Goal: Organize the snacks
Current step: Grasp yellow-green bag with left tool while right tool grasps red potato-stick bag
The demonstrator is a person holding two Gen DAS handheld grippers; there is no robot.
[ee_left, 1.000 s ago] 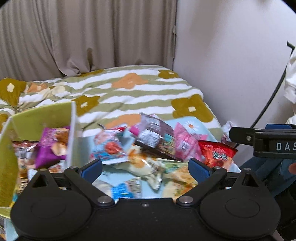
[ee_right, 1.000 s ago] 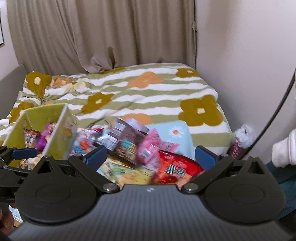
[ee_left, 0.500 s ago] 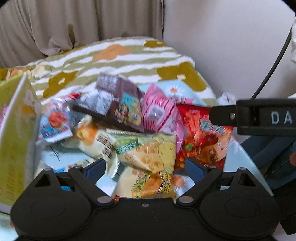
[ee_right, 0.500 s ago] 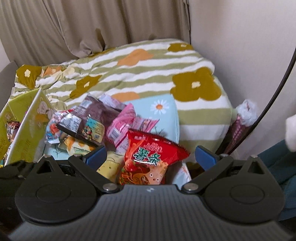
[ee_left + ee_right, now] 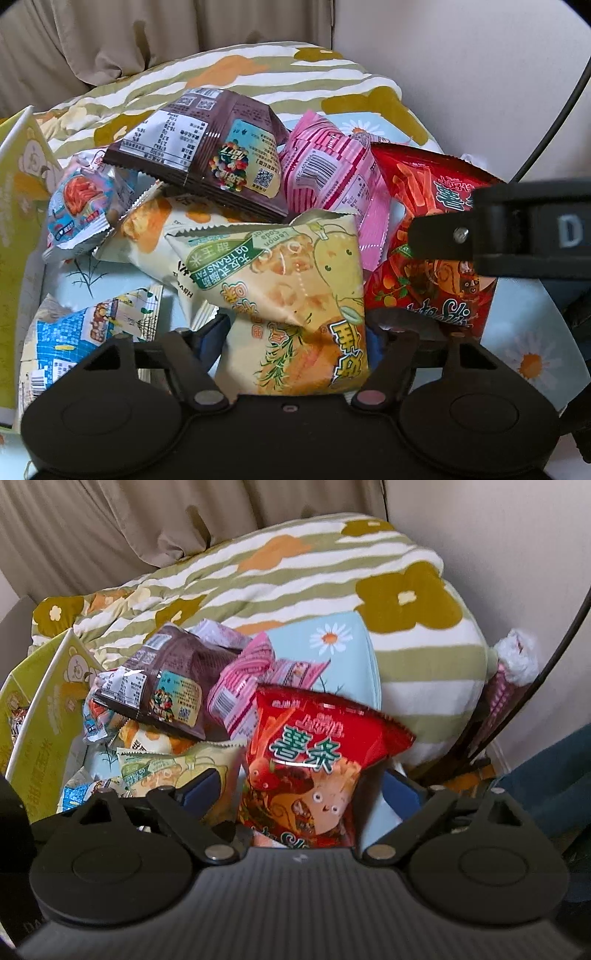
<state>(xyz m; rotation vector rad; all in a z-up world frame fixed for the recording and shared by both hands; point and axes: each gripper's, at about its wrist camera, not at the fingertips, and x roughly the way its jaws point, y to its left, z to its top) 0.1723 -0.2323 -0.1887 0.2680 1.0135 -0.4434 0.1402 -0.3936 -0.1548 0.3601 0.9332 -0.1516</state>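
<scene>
At the far left edge of the left wrist view stands the wall of a yellow-green carton [image 5: 14, 229], and low in the left corner lies a blue-and-white packet [image 5: 77, 332] on a pale blue cloth printed with daisies [image 5: 524, 332]. Above it, at centre left, a small light-blue packet with a red picture [image 5: 79, 210] leans against an orange-and-white bag [image 5: 155, 229]. A brown pouch [image 5: 207, 147] rests on top of the heap in the upper middle, its printed back facing up. Below it, in the centre, the yellow-green snack bag [image 5: 291, 288] lies between the blue pads of the left gripper [image 5: 295, 339]; the jaws are closing, both pads lie against the bag's sides and its foil creases between them. Right of centre a pink striped packet [image 5: 332, 177] lies under the brown pouch's corner, and further right sits a red chip bag [image 5: 436, 206], partly covered by the black body of the right gripper [image 5: 517, 236] crossing in from the right edge. In the right wrist view the carton [image 5: 40, 709] again fills the left edge, with the brown pouch [image 5: 166, 686] and pink packet [image 5: 243, 679] at centre left. The red chip bag [image 5: 314, 760] stands upright in the middle between the right gripper's [image 5: 303, 794] fingers, which are spread apart; whether either pad touches it I cannot tell. Behind, a striped flowered quilt [image 5: 295, 572] fills the upper frame.
</scene>
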